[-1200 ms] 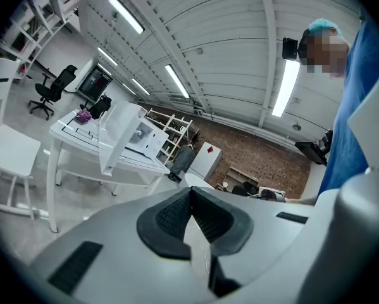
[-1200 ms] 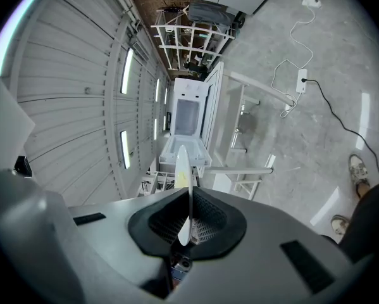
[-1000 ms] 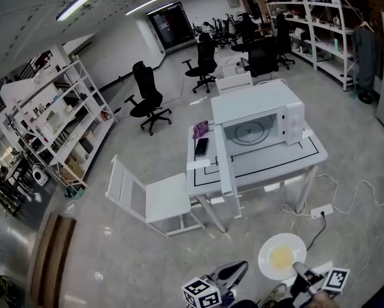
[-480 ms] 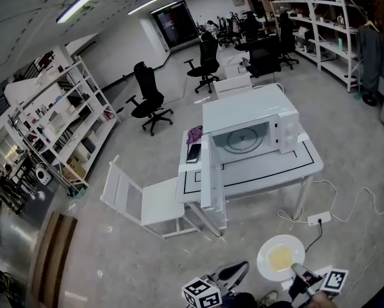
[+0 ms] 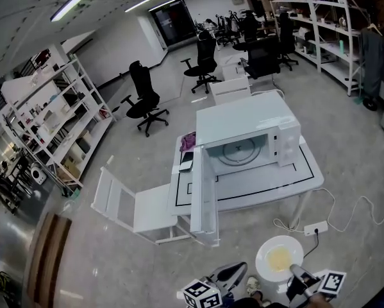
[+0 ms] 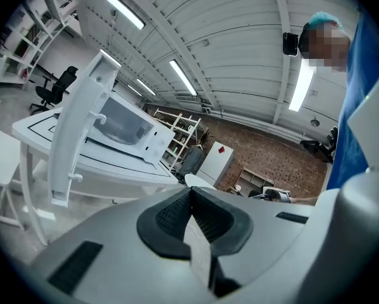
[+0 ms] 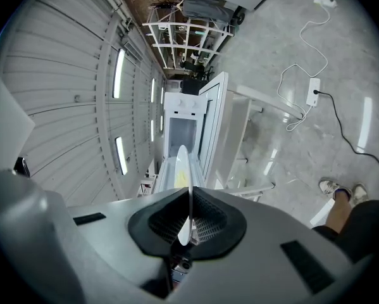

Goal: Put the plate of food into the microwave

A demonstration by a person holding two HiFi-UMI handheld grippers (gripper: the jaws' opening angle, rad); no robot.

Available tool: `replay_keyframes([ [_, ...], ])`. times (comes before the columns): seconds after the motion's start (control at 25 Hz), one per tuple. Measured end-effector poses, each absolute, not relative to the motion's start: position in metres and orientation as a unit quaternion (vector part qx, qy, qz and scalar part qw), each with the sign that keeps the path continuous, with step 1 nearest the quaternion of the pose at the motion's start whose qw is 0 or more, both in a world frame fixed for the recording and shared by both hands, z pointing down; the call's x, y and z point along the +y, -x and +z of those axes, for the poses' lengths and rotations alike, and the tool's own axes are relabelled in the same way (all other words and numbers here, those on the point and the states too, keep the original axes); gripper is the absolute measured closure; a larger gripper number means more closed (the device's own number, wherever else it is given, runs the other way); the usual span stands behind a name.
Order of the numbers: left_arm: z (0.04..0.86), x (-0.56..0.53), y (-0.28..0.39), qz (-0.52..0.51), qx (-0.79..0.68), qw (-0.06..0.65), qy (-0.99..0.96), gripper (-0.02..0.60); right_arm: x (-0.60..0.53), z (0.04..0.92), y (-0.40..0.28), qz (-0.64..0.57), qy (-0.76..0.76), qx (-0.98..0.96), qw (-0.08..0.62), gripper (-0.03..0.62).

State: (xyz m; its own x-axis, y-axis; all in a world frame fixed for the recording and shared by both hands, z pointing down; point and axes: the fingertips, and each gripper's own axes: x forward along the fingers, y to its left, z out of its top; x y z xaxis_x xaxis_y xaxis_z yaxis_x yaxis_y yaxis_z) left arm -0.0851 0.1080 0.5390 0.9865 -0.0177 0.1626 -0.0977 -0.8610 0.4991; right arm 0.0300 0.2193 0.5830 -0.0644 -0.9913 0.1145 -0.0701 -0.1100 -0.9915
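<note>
**Plate in carry, microwave door already open**

The right tongs are clamped shut on the near rim of the plate, the pads pinching its thin white edge. The left tongs are closed too, tips together, with nothing between them. They ride alongside, low in the head view.

The plate reaches out ahead of the right tongs, over the floor and well apart from the bench. It lies flat and face up, with a yellow patch of food at its middle. The patch is too small to say what the food is. Being round, the plate has no long axis of its own. The line that matters runs from the gripped rim to the free rim, and in the right gripper view it aims at the microwave.

The step in hand, as I judge it, is the carry. The microwave stands on the bench with its door swung out to the left, and the turntable lies bare inside. The next move calls for closing the gap and coming in on the right of the door. The plate must then rise to the height of the cavity, held level so the food stays put. It should go in free rim first, and the tongs let go over the turntable.
</note>
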Motion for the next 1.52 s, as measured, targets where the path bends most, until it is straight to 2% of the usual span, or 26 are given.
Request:
replay_keyframes([
  [0.72, 0.537, 0.012, 0.026, 0.066, -0.103, 0.258, -0.958, 0.577, 0.094, 0.576, -0.112, -0.557, 0.508, 0.525, 0.394, 0.588],
  [1.52, 0.534, -0.050, -0.062, 0.035, -0.272, 0.253, -0.928, 0.578, -0.025, 0.588, -0.227, -0.612, 0.428, 0.592, 0.302, 0.588],
])
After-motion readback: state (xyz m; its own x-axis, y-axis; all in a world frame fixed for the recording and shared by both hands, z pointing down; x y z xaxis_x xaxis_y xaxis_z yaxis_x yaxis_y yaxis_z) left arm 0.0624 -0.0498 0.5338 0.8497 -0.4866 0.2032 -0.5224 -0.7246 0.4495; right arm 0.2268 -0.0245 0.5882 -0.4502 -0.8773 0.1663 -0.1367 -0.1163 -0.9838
